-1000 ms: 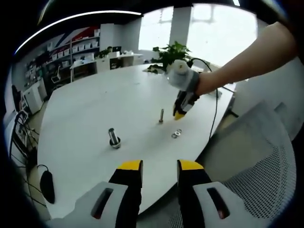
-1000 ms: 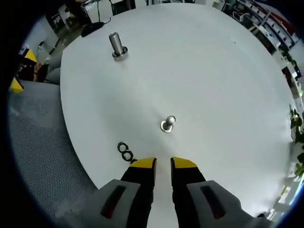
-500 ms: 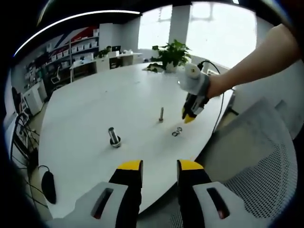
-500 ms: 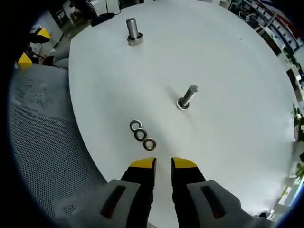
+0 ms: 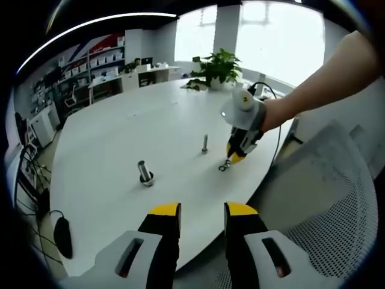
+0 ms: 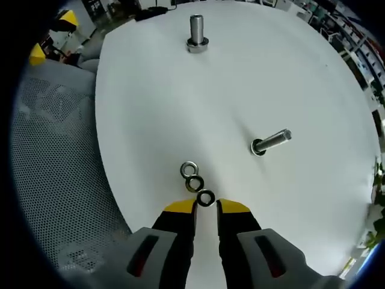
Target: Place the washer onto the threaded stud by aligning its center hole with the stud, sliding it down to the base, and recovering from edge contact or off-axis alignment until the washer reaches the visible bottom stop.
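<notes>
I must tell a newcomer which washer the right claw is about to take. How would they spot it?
On the white round table, near the edge by the mesh chair, three washers lie in a short row. The one meant is the end washer, right at the tips of the right claw, farthest from the wider stud.

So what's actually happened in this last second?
The right hand-held gripper has swung from beside the thin stud down to the three washers, its tips now at the nearest one. Nothing is gripped yet. Washers, both studs and the left hand-held gripper stayed put.
</notes>
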### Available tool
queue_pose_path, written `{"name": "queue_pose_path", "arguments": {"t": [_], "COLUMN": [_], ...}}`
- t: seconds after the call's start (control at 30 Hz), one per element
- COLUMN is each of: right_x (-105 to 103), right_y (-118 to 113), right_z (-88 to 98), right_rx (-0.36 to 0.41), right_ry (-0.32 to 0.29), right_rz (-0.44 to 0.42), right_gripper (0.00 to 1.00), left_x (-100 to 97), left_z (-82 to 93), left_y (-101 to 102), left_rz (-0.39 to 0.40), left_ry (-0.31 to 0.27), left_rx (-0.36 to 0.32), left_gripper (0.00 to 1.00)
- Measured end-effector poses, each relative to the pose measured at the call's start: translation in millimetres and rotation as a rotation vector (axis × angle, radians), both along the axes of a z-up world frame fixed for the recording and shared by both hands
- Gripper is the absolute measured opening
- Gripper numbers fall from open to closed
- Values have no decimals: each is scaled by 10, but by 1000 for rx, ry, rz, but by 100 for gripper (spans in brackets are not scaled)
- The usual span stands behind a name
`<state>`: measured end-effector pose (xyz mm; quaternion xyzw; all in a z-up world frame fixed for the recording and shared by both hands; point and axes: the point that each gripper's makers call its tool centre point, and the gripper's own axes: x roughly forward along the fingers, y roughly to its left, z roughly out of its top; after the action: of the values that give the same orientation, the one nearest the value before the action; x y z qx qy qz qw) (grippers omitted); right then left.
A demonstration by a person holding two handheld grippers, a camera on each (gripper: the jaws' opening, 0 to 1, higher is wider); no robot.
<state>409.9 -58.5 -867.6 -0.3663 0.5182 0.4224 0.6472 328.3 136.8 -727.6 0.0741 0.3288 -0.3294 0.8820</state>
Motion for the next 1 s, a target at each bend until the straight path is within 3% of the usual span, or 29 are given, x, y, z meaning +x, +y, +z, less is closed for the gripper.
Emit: {"name": "queue_pose_path", "arguments": {"t": [0.4, 0.57, 0.63, 0.83, 1.0], "right_x": [1, 7, -12, 3, 5], "right_y": [19, 25, 43, 38, 45], "right_z": [-18, -21, -6, -15, -23], "right_rx": [-1, -5, -10, -17, -56], "right_ry": [29, 26, 17, 35, 50], "right_rz": [13, 32, 83, 86, 102], "right_gripper": [16, 16, 16, 16, 16], "left_x": [20, 15, 14, 12, 12], "left_z": [0, -11, -11, -15, -22], "left_y": [11, 10, 10, 5, 1], "left_rz": [7, 4, 2, -3, -3], "left_ry": [-3, 1, 1, 1, 6], "left_rx": [-1, 3, 3, 7, 9], "left_gripper": [27, 27, 26, 26, 26]}}
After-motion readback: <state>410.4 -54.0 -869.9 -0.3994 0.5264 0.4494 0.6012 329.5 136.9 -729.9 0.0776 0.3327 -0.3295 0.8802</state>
